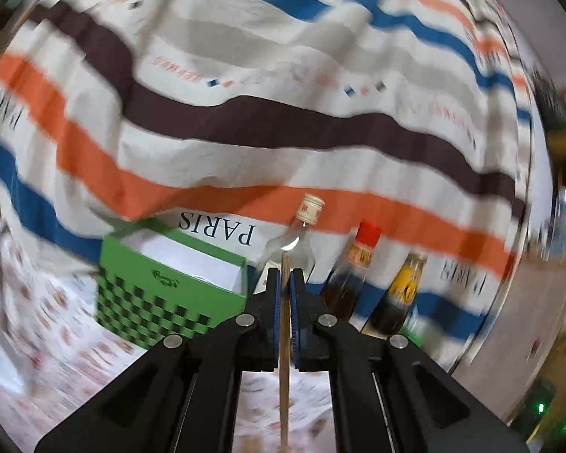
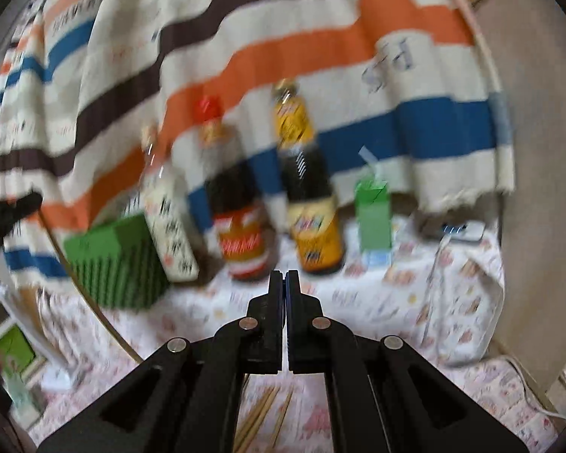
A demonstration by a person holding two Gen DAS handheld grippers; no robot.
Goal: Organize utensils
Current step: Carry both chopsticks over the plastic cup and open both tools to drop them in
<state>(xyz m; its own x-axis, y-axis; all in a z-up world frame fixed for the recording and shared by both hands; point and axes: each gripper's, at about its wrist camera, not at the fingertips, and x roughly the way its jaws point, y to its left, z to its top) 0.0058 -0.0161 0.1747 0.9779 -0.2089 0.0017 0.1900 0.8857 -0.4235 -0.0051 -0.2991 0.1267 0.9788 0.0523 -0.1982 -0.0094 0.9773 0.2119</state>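
Left gripper (image 1: 284, 279): matte black linkage arms, blue ribbed pads, clenched on one slender pale wooden chopstick (image 1: 284, 358) standing upright between them, tip rising just above the fingertips. Pointed level toward a glossy green checkered box (image 1: 162, 294), open-topped, white inside. Beside it a clear glass bottle (image 1: 298, 238) with a ribbed pale cap. Behind, a creased striped cloth (image 1: 245, 120).

Right gripper (image 2: 284, 277): same black build, pressed together on nothing, aimed slightly downward. Below it, loose thin chopsticks (image 2: 262, 413) flat on a printed tablecloth (image 2: 377, 302). Ahead, two dark sauce bottles (image 2: 241, 222), blurred, and a green carton (image 2: 373, 211) with a straw.
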